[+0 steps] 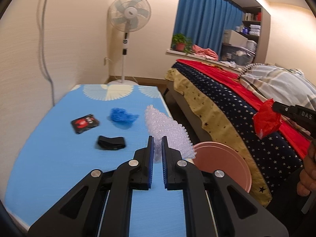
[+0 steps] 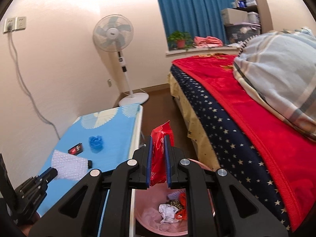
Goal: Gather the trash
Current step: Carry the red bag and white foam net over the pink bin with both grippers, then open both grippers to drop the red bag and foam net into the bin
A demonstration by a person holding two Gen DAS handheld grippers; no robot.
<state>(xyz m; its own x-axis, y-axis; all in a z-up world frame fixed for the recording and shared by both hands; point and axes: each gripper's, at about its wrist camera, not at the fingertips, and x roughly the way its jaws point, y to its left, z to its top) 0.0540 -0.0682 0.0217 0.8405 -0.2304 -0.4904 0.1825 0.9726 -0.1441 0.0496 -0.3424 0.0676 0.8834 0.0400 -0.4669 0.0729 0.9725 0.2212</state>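
One sheet of bubble wrap point(image 1: 167, 130), white and bumpy, pinched between the blue pads of the left gripper point(image 1: 157, 144), lifted above the right edge of the blue table point(image 1: 49, 158). One red plastic wrapper point(image 2: 160, 148), crinkled, pinched tight in the right gripper point(image 2: 158, 148), hanging over the pink trash bin point(image 2: 158, 225). One bin only, on the floor in the gap between table and bed point(image 2: 246, 138). Inside the bin, one white crumpled paper ball point(image 2: 166, 211), one dark spotted scrap point(image 2: 175, 203), and some red bits beside them. Still lying on the table, three things: one blue crumpled plastic piece point(image 1: 122, 116), one small black and red packet point(image 1: 85, 123), one black band point(image 1: 111, 142). All three well apart from the bin, out on the blue top. Seen from the left camera, the bin showing only as a pink rim point(image 1: 223, 164) past the table edge, partly hidden behind the bubble wrap and the gripper's arm. Farther off, one white standing fan point(image 1: 128, 19) by the wall, one green plant in a red pot point(image 1: 180, 42) on the sill, blue curtains point(image 1: 205, 19) behind it. On the bed, one red blanket, one starry dark cover, one pale checked pillow point(image 2: 276, 69). Part of a hand point(image 1: 308, 169) at the right edge of the left camera's view, holding the other gripper.
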